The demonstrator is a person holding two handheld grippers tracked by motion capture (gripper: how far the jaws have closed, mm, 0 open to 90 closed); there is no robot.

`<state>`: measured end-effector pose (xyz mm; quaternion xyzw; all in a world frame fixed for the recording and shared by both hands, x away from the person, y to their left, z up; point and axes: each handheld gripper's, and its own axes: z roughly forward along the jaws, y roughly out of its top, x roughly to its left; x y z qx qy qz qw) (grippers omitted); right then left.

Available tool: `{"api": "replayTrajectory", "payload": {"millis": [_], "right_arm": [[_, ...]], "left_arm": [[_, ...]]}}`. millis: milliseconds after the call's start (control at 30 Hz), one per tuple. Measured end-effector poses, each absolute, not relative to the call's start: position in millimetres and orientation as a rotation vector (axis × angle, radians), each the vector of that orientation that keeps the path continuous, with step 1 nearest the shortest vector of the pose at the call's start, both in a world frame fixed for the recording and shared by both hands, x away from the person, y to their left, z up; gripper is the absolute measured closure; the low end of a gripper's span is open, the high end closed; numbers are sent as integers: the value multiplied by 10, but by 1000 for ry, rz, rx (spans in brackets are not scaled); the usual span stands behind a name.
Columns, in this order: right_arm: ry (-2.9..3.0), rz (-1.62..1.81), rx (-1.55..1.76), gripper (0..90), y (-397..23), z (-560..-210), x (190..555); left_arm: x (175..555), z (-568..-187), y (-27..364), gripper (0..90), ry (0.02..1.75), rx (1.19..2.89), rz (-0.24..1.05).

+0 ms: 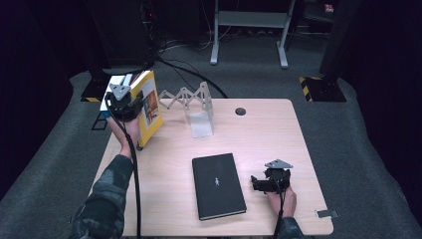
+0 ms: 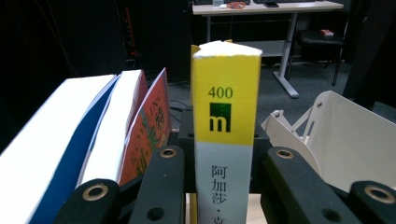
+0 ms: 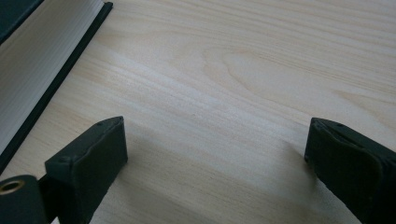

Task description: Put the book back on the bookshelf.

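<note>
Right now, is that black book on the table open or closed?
Closed. The black book lies flat on the table, cover facing up, no pages spread.

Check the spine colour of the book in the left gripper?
The spine is yellow on top, white below, with a green square; clearest in the left gripper view.

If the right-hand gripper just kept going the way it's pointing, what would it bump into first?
Probably the black book. In the high view the right gripper lies low on the table, its open jaws aimed towards the book's near edge. Bare wood lies between them; the exact line is hard to judge.
</note>
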<state>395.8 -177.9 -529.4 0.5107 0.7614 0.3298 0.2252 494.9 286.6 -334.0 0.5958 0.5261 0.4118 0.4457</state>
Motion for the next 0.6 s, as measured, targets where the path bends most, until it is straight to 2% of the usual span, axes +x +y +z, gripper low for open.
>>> {"api": "replayTrajectory", "payload": {"millis": [600], "right_arm": [[2099, 912, 1423, 55, -1775, -5291, 3951]], "left_arm": [[5271, -3754, 2811, 757, 1355, 1427, 1011]]}}
